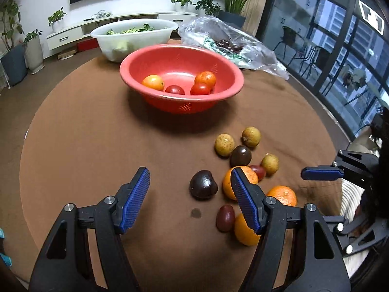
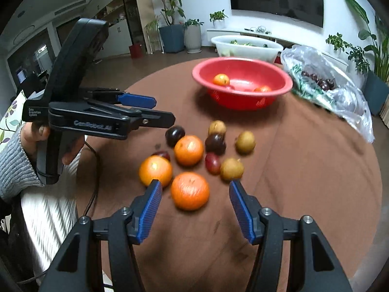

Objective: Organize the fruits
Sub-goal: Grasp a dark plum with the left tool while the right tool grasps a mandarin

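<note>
A red bowl stands on the round brown table and holds several fruits; it also shows in the right wrist view. Loose fruit lies in a cluster near the front: oranges, dark plums and yellow-brown fruits. My left gripper is open and empty, just above the table beside the dark plum. It also shows in the right wrist view. My right gripper is open and empty, its fingers on either side of the nearest orange, above it.
A white basin with greens stands behind the red bowl. A clear plastic bag with dark cherries lies at the back right. The table edge curves close on both sides. Plants, a TV cabinet and glass doors ring the room.
</note>
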A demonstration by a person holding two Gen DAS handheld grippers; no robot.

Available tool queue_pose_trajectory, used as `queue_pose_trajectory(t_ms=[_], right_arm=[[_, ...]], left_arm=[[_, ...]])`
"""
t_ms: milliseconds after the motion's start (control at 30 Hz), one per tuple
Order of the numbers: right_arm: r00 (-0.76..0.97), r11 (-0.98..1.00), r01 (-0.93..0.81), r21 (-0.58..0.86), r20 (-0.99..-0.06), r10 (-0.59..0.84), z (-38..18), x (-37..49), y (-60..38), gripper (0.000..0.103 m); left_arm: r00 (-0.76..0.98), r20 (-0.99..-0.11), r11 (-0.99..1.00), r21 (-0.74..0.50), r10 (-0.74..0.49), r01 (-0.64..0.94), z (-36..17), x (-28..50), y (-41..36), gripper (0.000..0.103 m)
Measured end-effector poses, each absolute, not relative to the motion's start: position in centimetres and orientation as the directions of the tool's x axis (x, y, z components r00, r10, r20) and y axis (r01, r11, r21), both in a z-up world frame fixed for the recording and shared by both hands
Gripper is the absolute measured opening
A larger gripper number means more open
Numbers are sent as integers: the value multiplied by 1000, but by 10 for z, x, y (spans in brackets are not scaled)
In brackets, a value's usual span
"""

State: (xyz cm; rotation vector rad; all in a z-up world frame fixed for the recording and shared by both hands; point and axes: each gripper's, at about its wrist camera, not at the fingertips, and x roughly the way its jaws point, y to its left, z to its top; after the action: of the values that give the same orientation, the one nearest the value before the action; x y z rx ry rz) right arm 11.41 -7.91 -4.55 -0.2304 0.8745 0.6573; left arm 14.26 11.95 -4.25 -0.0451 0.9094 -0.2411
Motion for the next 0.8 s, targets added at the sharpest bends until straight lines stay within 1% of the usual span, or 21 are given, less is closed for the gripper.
queue_pose_trajectory(t_ms=[100,333,400,467,533,600,667,700,767,800], right_arm=[[462,781,-621,72,-771,438,-47,111,-77,61],[460,781,-622,64,-777,430,-52,112,-74,61],[467,787,-615,50,-781,415,-54,113,-74,61],[461,788,-613,50,-788,408,-57,114,-73,61],[452,789,-612,51,-796,403,-60,116,-73,61],[447,788,-613,49,-801,398,-63,118,-71,60],[441,787,-615,48,-806,394,-66,119,-70,59],[439,787,-616,48,-808,393,-67,119,-69,58],[436,787,-615,50,-810,393,-68,120,-70,56],[432,786,-616,54,-811,395,-69,120,-70,54]], left_arm=[[587,-776,970,-136,-232,202,-43,144,117,67],[567,-803,975,-78,-184,206,-60,157,109,67],[567,-803,976,-79,-184,204,-61,161,111,66],[562,-802,972,-94,-203,217,-62,162,112,57],[570,-797,969,-77,-203,237,-63,162,110,56],[567,-795,963,-81,-218,257,-63,163,108,49],[564,-791,956,-82,-235,283,-63,162,106,41],[565,-790,953,-77,-238,295,-63,162,105,40],[566,-785,945,-69,-250,321,-63,161,101,33],[567,-785,943,-64,-249,326,-63,161,100,33]])
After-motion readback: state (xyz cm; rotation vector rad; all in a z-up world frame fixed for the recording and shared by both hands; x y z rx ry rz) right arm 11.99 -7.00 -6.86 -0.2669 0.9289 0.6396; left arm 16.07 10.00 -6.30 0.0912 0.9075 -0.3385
